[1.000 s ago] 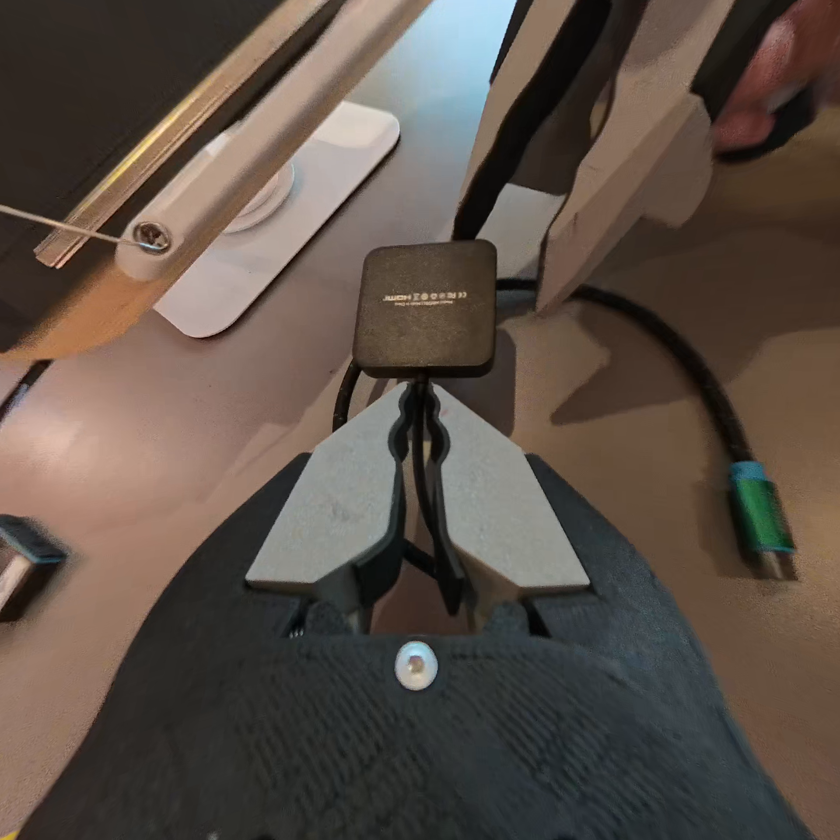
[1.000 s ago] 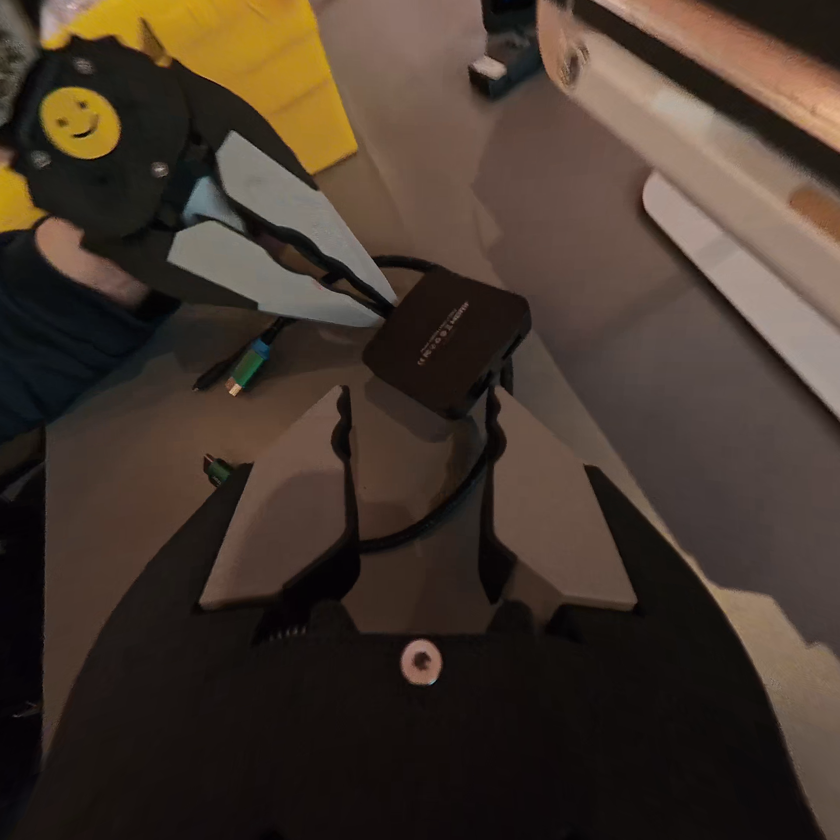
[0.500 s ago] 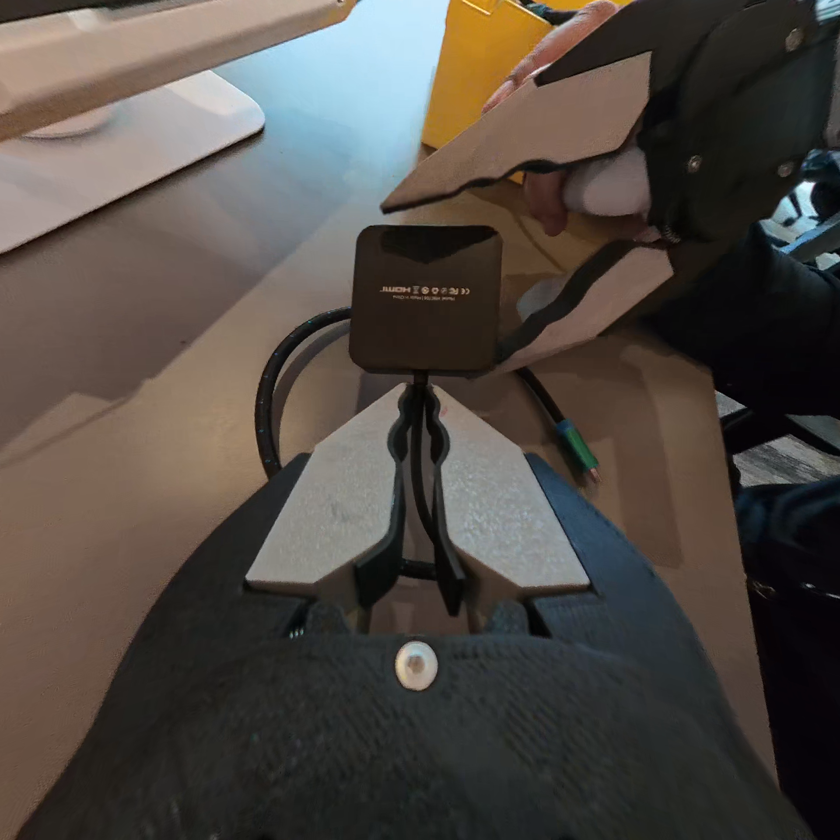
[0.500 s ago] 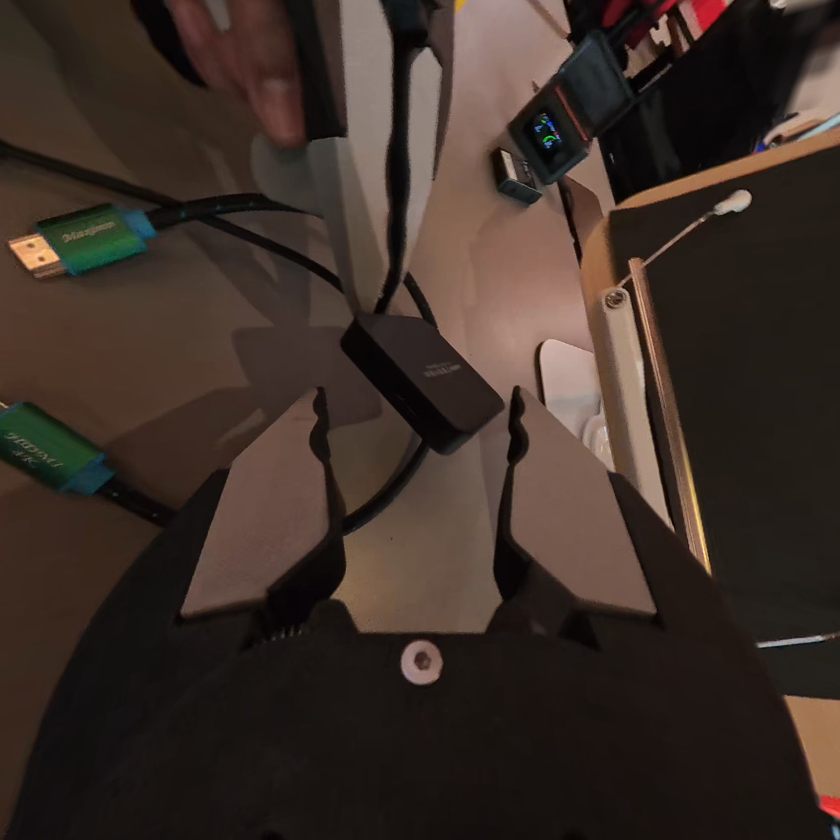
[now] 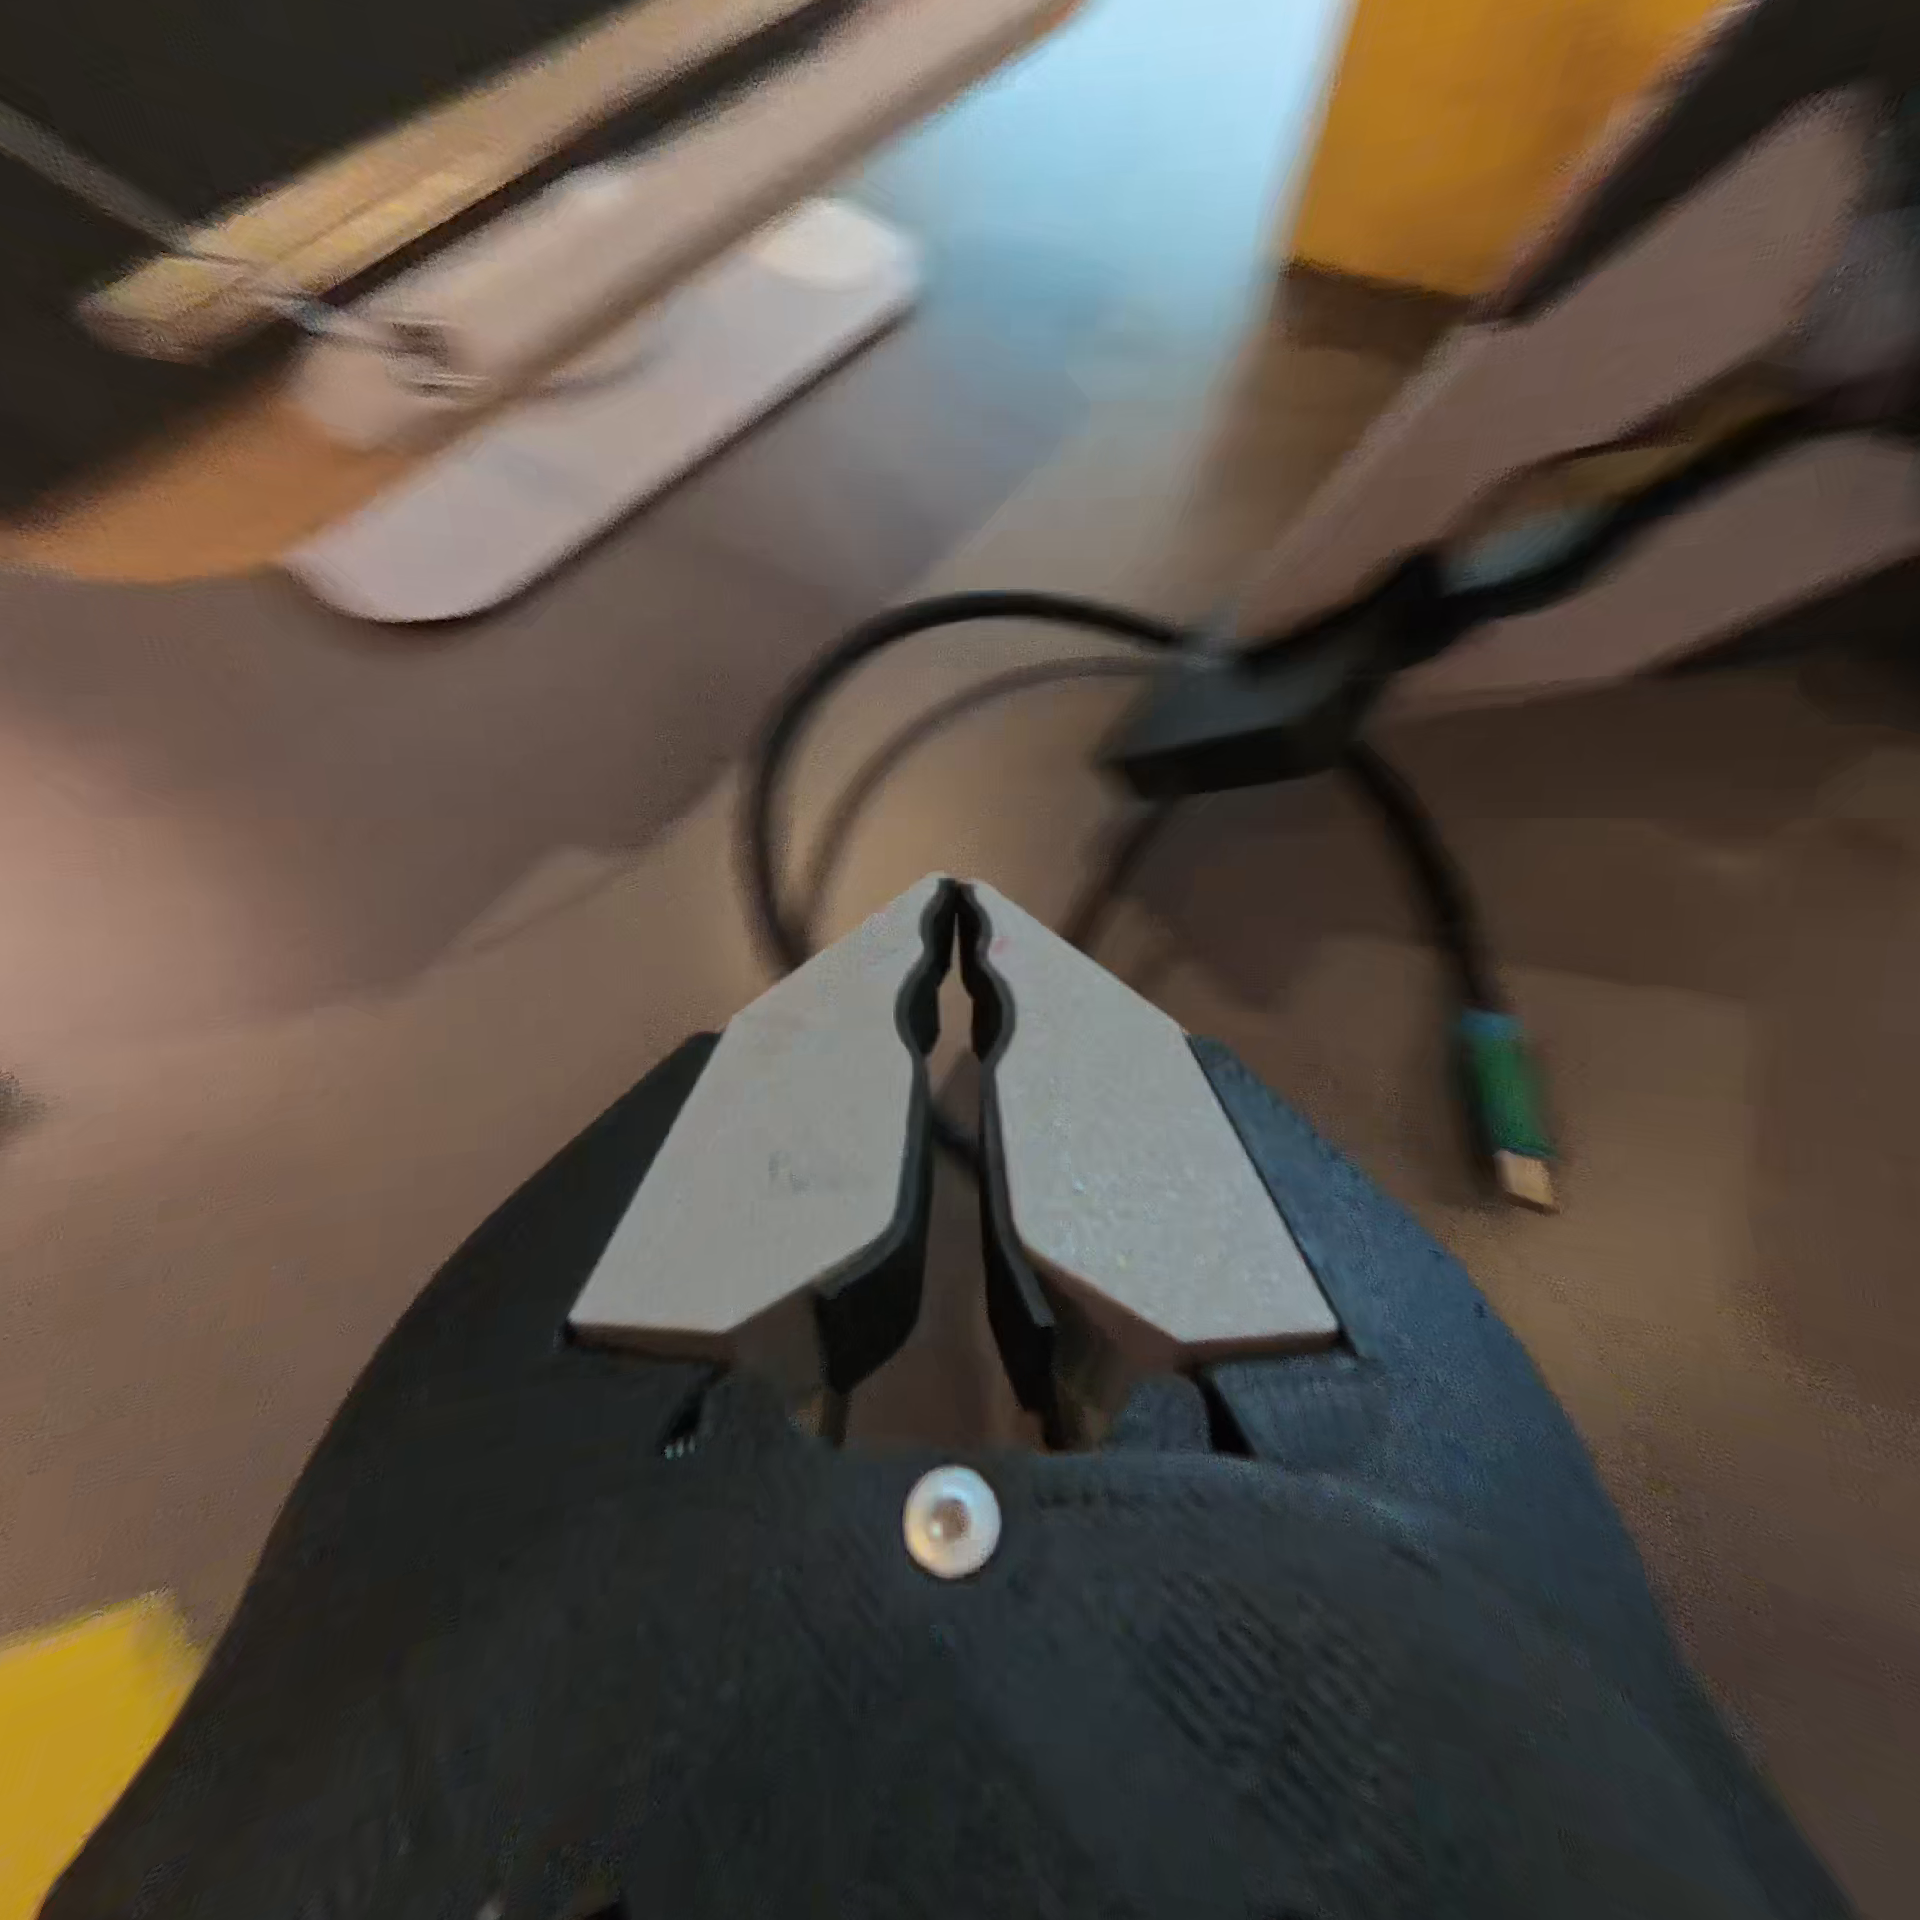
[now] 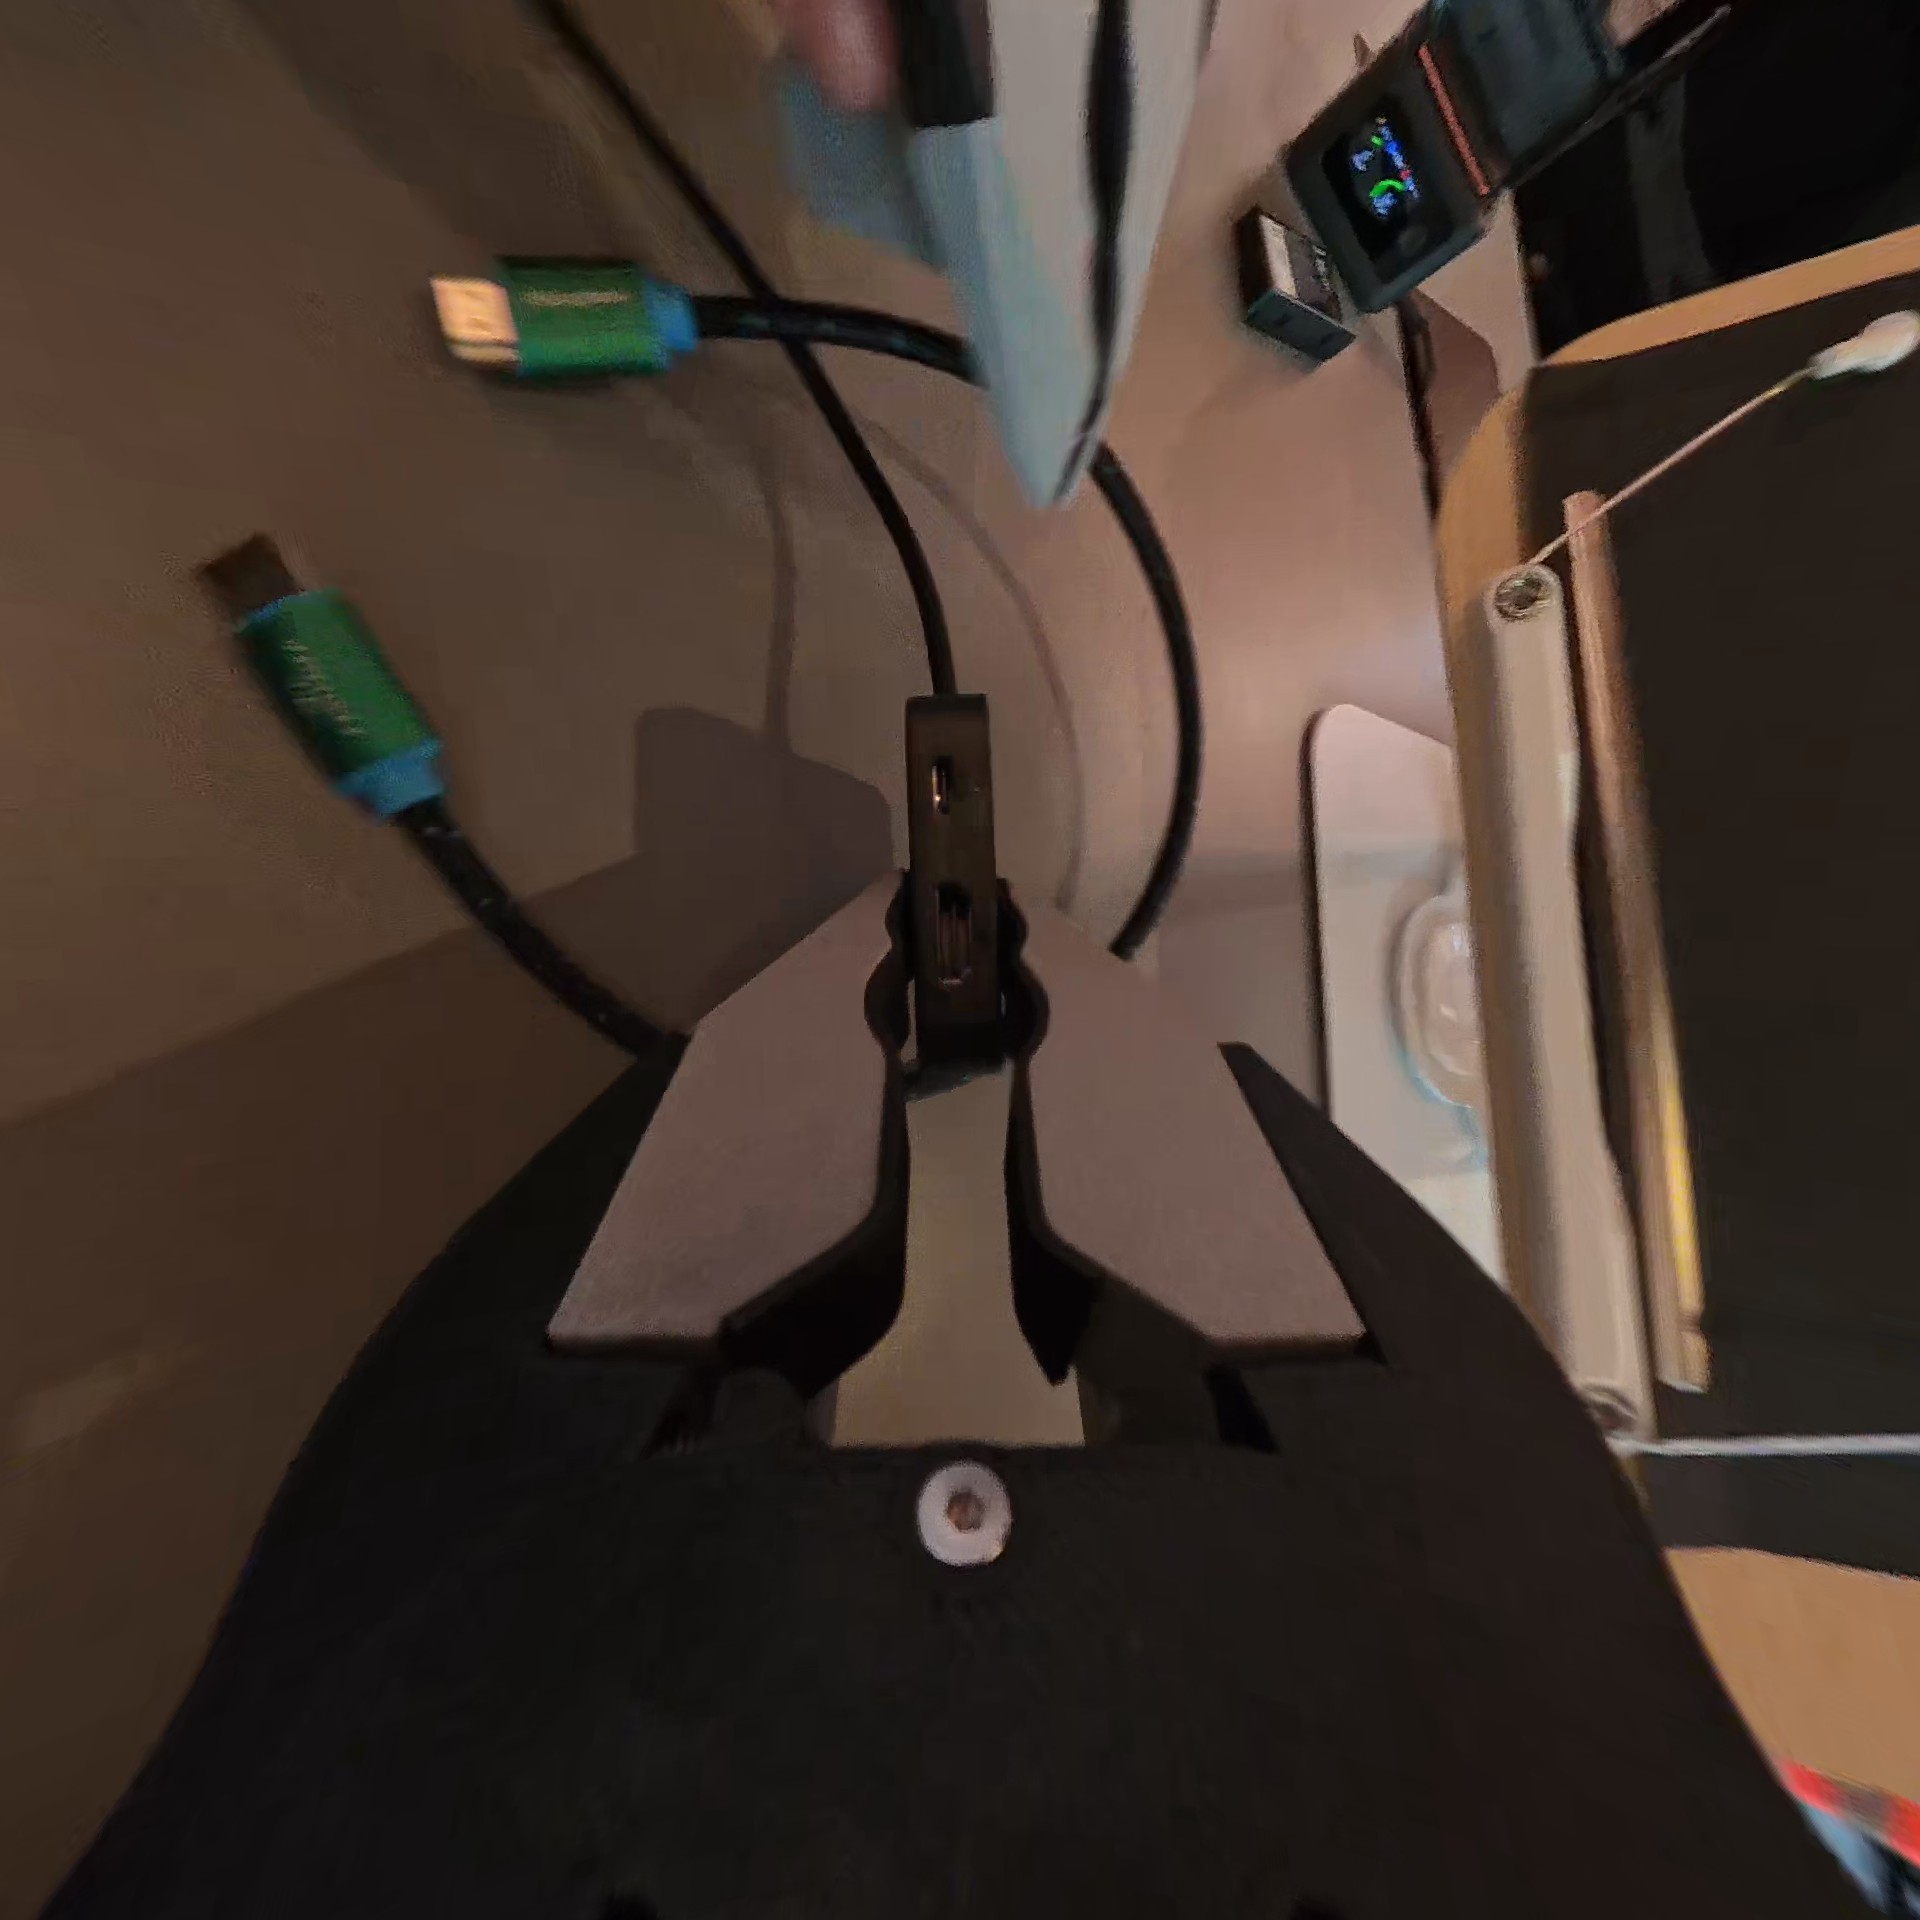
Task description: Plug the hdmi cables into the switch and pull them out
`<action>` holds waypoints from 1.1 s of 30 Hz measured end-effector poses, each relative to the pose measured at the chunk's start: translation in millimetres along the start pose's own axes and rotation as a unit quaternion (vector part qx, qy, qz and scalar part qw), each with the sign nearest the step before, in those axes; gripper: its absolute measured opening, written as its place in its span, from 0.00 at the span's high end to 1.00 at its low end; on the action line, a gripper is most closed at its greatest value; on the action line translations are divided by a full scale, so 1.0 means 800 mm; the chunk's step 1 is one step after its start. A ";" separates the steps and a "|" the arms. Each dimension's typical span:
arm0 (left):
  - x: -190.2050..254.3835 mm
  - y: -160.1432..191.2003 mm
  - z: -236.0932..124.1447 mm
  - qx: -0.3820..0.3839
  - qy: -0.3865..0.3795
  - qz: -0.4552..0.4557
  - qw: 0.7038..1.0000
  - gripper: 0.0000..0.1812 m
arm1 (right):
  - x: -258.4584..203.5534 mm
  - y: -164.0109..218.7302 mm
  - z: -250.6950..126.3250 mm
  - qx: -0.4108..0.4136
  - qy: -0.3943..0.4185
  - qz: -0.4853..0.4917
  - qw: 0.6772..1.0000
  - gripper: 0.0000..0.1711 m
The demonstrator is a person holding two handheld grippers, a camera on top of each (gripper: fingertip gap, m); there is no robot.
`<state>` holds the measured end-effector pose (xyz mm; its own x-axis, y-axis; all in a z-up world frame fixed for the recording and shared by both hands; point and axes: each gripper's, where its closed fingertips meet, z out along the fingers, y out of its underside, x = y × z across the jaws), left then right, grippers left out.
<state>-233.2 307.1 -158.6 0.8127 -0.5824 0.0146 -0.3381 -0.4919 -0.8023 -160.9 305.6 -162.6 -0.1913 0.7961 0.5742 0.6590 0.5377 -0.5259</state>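
Note:
The black HDMI switch (image 6: 945, 769) is pinched edge-on in my right gripper (image 6: 951, 920), with its ports facing the camera and its thin black cable running away over the table. In the blurred left wrist view the switch (image 5: 1236, 717) sits between the right gripper's fingers (image 5: 1507, 436). My left gripper (image 5: 954, 891) is shut and empty, a little short of the switch. It also shows at the top of the right wrist view (image 6: 1049, 478). Two loose green HDMI plugs (image 6: 571, 317) (image 6: 332, 696) lie on the table to the left. One plug (image 5: 1507, 1091) also shows in the left wrist view.
A monitor on a white stand base (image 5: 623, 416) stands along one side, with its frame (image 6: 1538, 935) close to my right gripper. A yellow box (image 5: 1455, 135) is at the back. A small black device with a lit screen (image 6: 1382, 177) sits beyond the cables. The grippers' ends are close to 8 centimetres from one another. My right tips are roughly 9 centimetres from the plug (image 5: 1507, 1091).
My right gripper has shut on the switch. My left gripper has let go of the switch's cable, closed fully and pulled back and to the left.

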 end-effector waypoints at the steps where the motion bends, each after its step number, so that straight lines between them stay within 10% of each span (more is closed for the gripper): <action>1: -0.030 0.001 -0.009 -0.007 -0.080 0.018 0.997 1.00 | -0.006 -0.003 -0.002 0.014 -0.025 0.017 0.999 0.94; 9: -0.069 -0.029 -0.036 0.051 -0.239 0.076 0.967 1.00 | 0.030 -0.027 -0.017 0.140 -0.099 0.284 0.943 0.94; 33: -0.050 -0.031 -0.019 0.073 -0.188 0.043 0.979 1.00 | 0.057 0.006 -0.007 0.120 -0.022 0.317 0.940 0.94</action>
<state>-264.7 332.6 -130.5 0.9109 -0.3247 -0.2546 -0.3633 -0.3384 -0.8680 -162.3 342.9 -135.4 0.1517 0.9857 0.0730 0.4692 -0.0068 -0.8831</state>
